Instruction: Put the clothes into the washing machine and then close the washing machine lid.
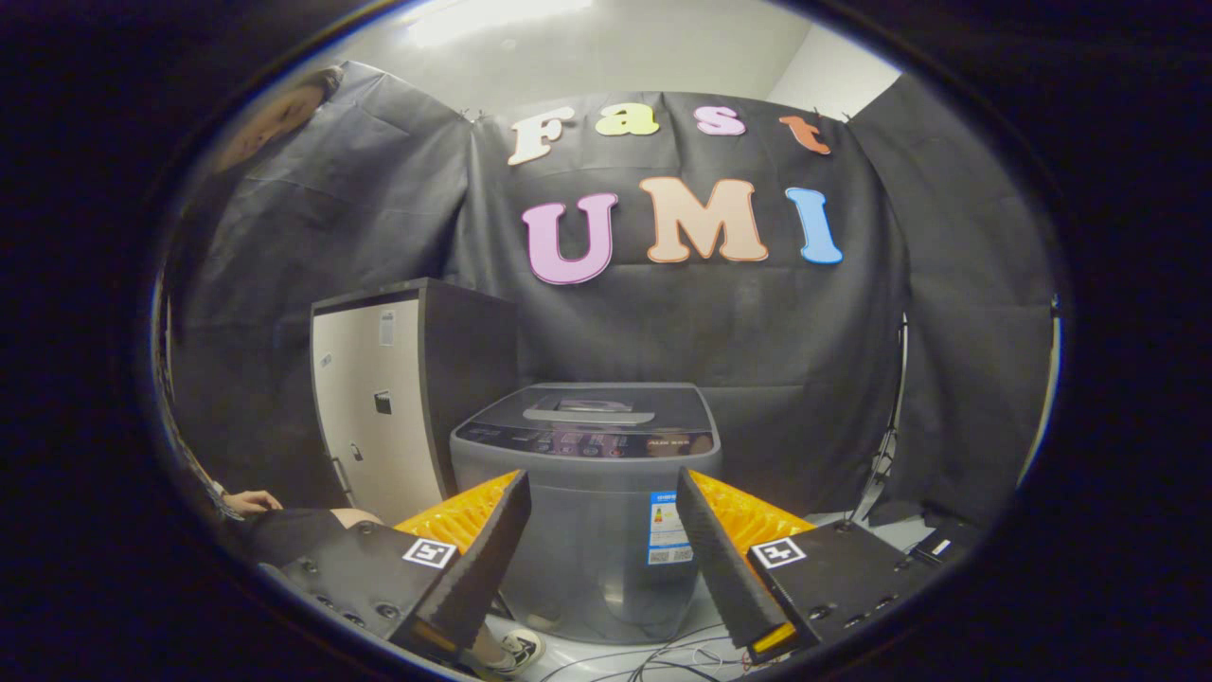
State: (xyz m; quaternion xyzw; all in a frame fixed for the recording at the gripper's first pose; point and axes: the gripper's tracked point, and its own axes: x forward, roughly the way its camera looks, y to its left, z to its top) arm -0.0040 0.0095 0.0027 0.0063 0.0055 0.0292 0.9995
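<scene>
Hand-held gripper (601, 526) was wide open w/ nothing between its fingers, aimed at the washing machine (587, 511), which stood on the floor just beyond the fingertips, beside a cabinet (379, 398). Lid (592, 409) looked down already. No clothes could be made out, so their spot can't be told. Judged: clothes would be soft, light, floppy; pinch a bunched fold mid-garment. Lid prob. stiff, light plastic; take it at the front edge. Cables (663, 658) lay on the floor nearby.
</scene>
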